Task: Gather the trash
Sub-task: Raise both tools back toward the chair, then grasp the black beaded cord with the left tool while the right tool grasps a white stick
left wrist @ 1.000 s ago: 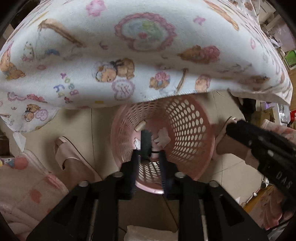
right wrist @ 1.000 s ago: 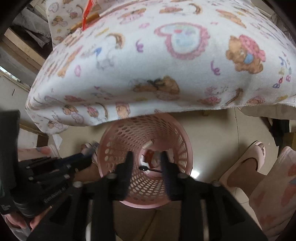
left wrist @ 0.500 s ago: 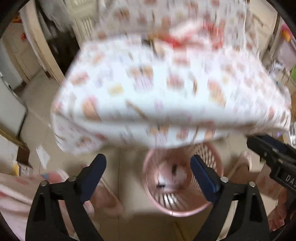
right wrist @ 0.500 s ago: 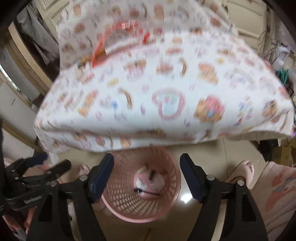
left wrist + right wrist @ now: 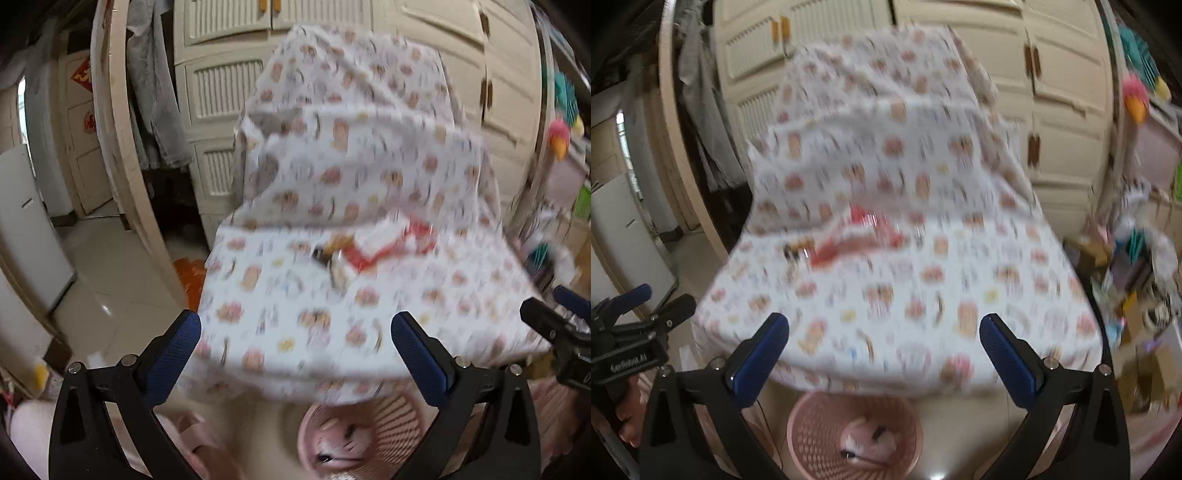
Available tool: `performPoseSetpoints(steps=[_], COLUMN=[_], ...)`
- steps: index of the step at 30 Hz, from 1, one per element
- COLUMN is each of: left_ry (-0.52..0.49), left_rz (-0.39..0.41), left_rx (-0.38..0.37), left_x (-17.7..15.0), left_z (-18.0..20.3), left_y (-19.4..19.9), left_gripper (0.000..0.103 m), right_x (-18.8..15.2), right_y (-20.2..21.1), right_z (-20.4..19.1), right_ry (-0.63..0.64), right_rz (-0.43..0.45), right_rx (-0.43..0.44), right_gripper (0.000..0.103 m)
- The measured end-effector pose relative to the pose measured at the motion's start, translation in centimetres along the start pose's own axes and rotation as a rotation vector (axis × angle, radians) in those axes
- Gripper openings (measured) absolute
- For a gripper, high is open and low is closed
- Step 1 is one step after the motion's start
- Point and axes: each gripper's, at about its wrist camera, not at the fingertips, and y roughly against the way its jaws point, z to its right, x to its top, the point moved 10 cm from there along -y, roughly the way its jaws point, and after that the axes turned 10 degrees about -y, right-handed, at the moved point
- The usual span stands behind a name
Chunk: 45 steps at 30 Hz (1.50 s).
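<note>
Now that both loads lie in the pink basket at the bottom of each frame, the left gripper and right gripper have just spread their jaws wide, empty, and lifted. More trash, a red wrapper, waits mid-frame on the printed cloth.

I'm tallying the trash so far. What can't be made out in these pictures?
- Basket contents: both views, small and blurred; the left view's bottom edge cuts it off.
- Red wrapper on the cloth: motion blur hides its print.
- Floor behind the cloth: hidden.
</note>
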Motion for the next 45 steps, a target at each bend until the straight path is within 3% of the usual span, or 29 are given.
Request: performPoseSetpoints(steps=[2,5,8,11,13,16,23,27,31,36,37,39,40,41,45], left_ry=[0.011,-0.026,-0.029,-0.027,-0.064,-0.119,-0.102,-0.072,-0.062,-0.134,-0.144,-0.132,-0.125,-0.114,-0.076], left_rz=[0.04,0.086,0.034,-0.029,-0.121,-0.199,-0.16,-0.192,-0.194,-0.231,-0.243,-0.234,-0.24,-0.241,-0.235], left_rx=[-0.015,0.04,-0.002,-0.016,-0.031,0.003,-0.145,-0.163,-0.183,-0.19,-0.184,-0.179,-0.195,-0.206,-0.223], left_x=[2.4,4.9,5.0,2.7,0.3,-1.4,-0.5,-0.3,-0.2,-1.1,-1.4,-1.4,-1.5,-1.5,-1.1], left_z=[-0.5,-1.3,-1.4,-1.5,-1.0,-0.5,2.7,3.6,4.3,5.6,5.6,5.5,5.6,5.5,4.9], left_y=[-0.3,-1.4,-4.4,-6.9,-9.0,-10.5,-11.7,-13.5,-14.5,-16.2,-16.5,-16.6,-16.6,-16.5,-15.5], left_gripper=[0.102,0.102,0.102,0.102,0.102,0.102,0.102,0.1,0.075,0.045,0.033,0.022,0.011,0.007,0.005], right_x=[2.4,5.5,7.1,6.1,4.5,2.3,2.6,2.5,2.3,2.1,2.2,2.2,2.2,2.2,2.2], right_y=[0.4,0.4,-0.7,-2.9,-4.6,-7.3,-8.8,-9.2,-9.5,-9.5,-9.5,-9.5,-9.5,-9.4,-9.5], right_z=[-0.5,-1.0,-1.2,-0.7,0.3,1.1,1.1,1.1,0.8,1.1,1.2,1.3,1.3,1.4,1.7], right_ry=[0.007,0.006,0.044,0.076,0.059,0.069,0.049,0.035,0.062,0.057,0.054,0.054,0.056,0.057,0.045], right_rz=[0.025,0.057,0.079,0.055,0.028,-0.062,-0.092,-0.116,-0.121,-0.128,-0.13,-0.131,-0.129,-0.125,-0.126], right_rx=[0.022,0.06,0.046,0.029,0.013,-0.037,0.001,0.012,0.008,0.006,0.01,0.006,0.005,0.002,-0.008], right_gripper=[0.103,0.103,0.103,0.103,0.103,0.103,0.102,0.086,0.074,0.069,0.066,0.065,0.065,0.064,0.062])
